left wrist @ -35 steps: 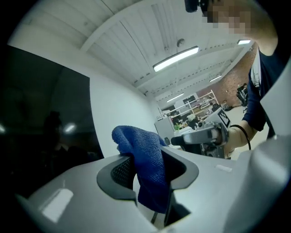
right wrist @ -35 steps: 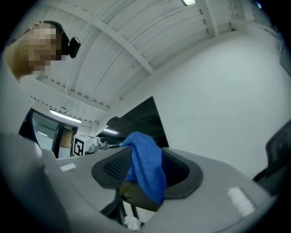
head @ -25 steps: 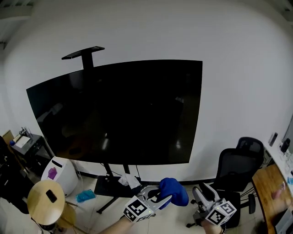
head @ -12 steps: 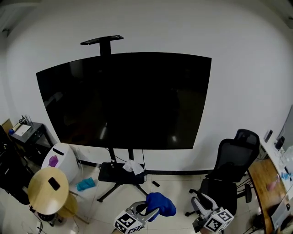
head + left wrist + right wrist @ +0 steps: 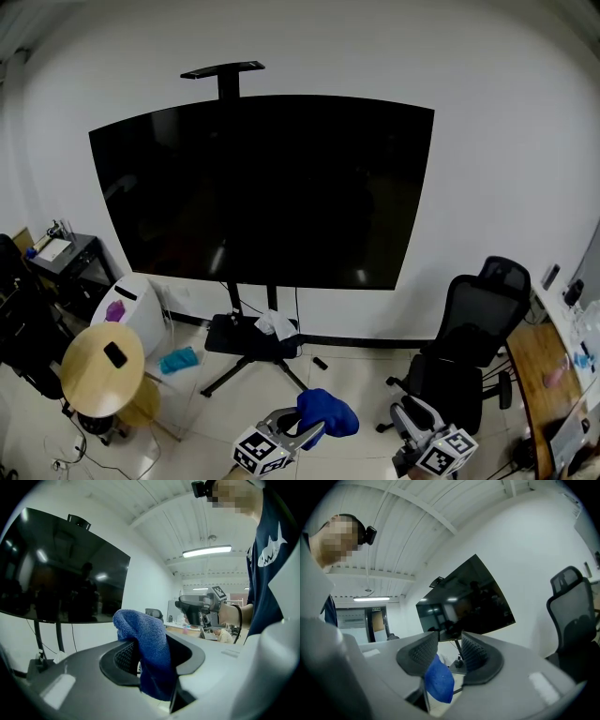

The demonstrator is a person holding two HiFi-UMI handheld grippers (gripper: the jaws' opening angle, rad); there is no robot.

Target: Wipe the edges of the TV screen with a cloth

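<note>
Cloth in left claw sits lower, farther from TV than before.

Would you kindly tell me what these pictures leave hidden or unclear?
Head view: dust or smears on the TV edges, too small and dark to tell.
Head view: the white thing on the stand's base, too small to identify.
Left gripper view: the TV's left side, cut off by the picture's edge.
Right gripper view: part of the blue cloth, hidden behind the right gripper's jaw.
</note>
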